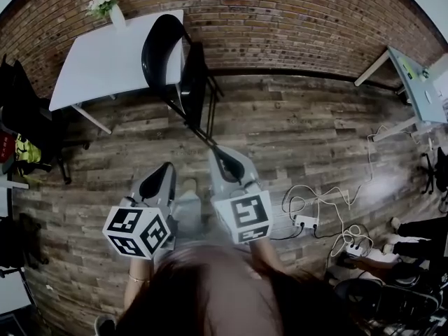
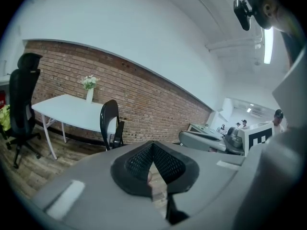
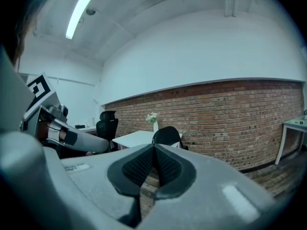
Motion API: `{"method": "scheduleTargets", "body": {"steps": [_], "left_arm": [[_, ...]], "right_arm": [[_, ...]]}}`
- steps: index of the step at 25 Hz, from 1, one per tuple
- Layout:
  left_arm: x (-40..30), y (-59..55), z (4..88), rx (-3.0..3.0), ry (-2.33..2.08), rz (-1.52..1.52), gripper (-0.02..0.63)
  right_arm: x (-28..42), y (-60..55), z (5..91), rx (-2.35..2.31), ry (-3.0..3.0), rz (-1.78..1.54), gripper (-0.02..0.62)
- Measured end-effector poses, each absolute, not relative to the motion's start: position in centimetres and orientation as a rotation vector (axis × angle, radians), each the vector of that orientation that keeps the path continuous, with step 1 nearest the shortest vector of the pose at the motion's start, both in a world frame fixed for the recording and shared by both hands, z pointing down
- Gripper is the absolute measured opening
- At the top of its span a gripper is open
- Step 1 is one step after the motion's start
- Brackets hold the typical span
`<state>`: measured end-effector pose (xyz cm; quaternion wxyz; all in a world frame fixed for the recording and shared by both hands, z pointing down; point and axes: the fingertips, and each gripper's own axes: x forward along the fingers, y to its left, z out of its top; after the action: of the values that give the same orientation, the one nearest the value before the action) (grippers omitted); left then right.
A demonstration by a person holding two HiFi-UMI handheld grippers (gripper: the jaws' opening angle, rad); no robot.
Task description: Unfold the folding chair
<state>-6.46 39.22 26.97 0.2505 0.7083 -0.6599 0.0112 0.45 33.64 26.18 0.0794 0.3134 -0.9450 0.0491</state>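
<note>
While both grippers hang over the plank floor (image 1: 294,138), we note the left gripper (image 1: 165,176) and the right gripper (image 1: 226,161) each closed tip to tip, with nothing between the jaws. Both point toward the far brick wall (image 1: 280,19).

The folding chair (image 1: 178,68), black, stands folded with its seat tipped up. It is at the right end of the white bench (image 1: 98,65), well apart from both grippers. We cannot tell whether it touches the bench.

Around:
- A white vase of flowers (image 1: 105,7) stands on the bench's far edge.
- A black office chair (image 2: 23,104) is at far left.
- A second desk (image 1: 413,82) is at far right.
- White power strips with looped cables (image 1: 308,221) lie on the floor, near right, off the line to the chair.

Markings: we see black-and-white square markers on each gripper's cube.
</note>
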Motion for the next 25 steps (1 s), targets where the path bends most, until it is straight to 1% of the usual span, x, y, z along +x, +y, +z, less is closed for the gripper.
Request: {"method": "scheduleTargets", "body": {"steps": [9,25], "left_arm": [[-10.6,34.7,27.2,1.955,-1.773,0.033,-0.002],[-21.0,27.2,27.5,1.978,-1.737,0.056,-0.002]], "right_arm": [[-2.3,29.2,26.5,1.025,-2.801,0.175,-0.006],[-11.6,21.7,26.4,1.081,-2.767,0.184,-0.006]]}}
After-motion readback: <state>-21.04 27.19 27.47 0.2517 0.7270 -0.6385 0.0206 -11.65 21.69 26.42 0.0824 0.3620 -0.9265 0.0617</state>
